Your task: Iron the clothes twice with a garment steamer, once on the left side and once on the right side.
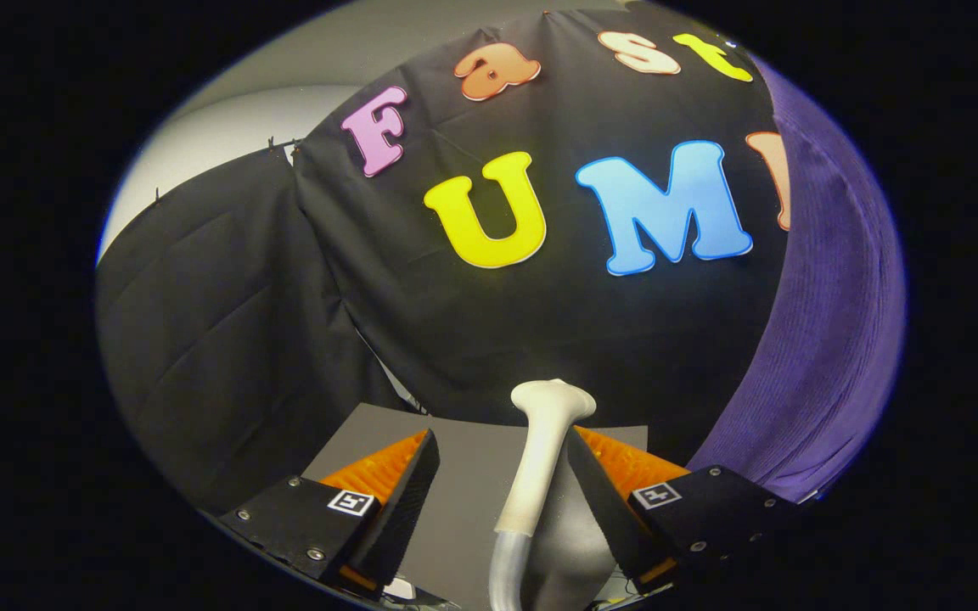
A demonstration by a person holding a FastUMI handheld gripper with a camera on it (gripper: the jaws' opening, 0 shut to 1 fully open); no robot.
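Gripper view shows my hand-held gripper [502, 475] with its fingers set fairly wide, and the steamer head [545, 441] standing upright in the gap between them. Its pale handle lies close against the right finger, at about 1 o'clock from the midpoint of the gap; the left finger stands well apart from it. I cannot tell whether the right finger truly touches, so I would not call this a firm hold. A grey hose [508, 568] runs down from the handle toward 6 o'clock.

The purple garment [829, 339] hangs at about 3 o'clock, beyond the right finger, its ribbed cloth falling in a long curve. The steamer's flared nozzle is apart from it and faces away, so I judge neither the left pass nor the right pass is under way; both look still to be done.

Below the fingers lies a grey table [463, 475]. Beyond it, black cloth [226, 322] drapes the booth, with a pale wall [226, 127] above at 11 o'clock.
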